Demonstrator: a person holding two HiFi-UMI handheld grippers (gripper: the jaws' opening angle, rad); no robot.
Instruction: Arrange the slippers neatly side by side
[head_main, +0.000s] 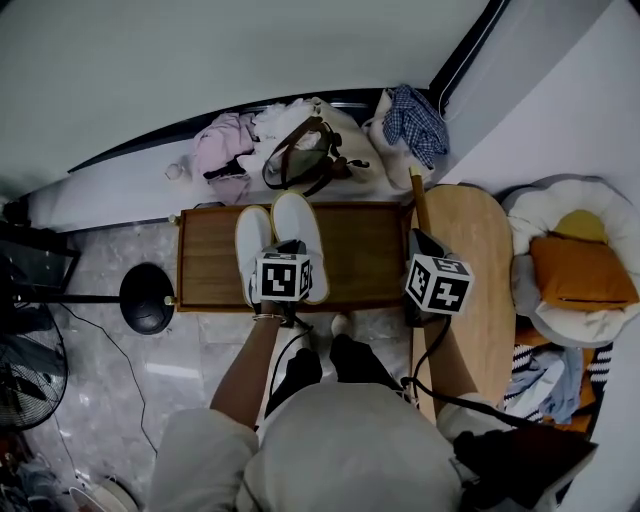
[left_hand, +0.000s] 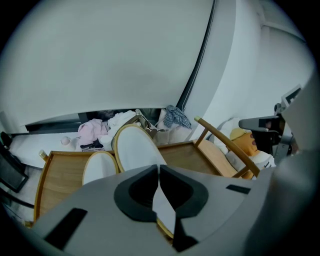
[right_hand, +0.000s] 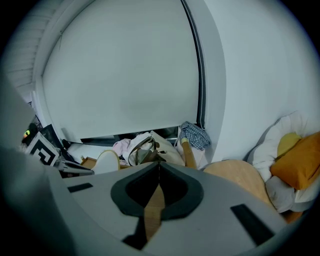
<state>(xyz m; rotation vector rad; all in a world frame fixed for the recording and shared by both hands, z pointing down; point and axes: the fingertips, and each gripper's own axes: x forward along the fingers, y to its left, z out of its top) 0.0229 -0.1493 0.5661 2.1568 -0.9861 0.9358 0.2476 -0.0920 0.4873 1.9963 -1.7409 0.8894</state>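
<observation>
Fig.: we count two white, tan-rimmed slippers, left slipper (head_main: 252, 240) and right slipper (head_main: 293, 222), side by side on one wooden table (head_main: 365, 250). Left gripper (left_hand: 159, 167) over them, claw together, gripping nothing. Right gripper (right_hand: 159, 164) likewise closed, empty.

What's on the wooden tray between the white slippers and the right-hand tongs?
Nothing: in the head view only bare brown wooden tray shows between the white slippers and the right tongs.
</observation>
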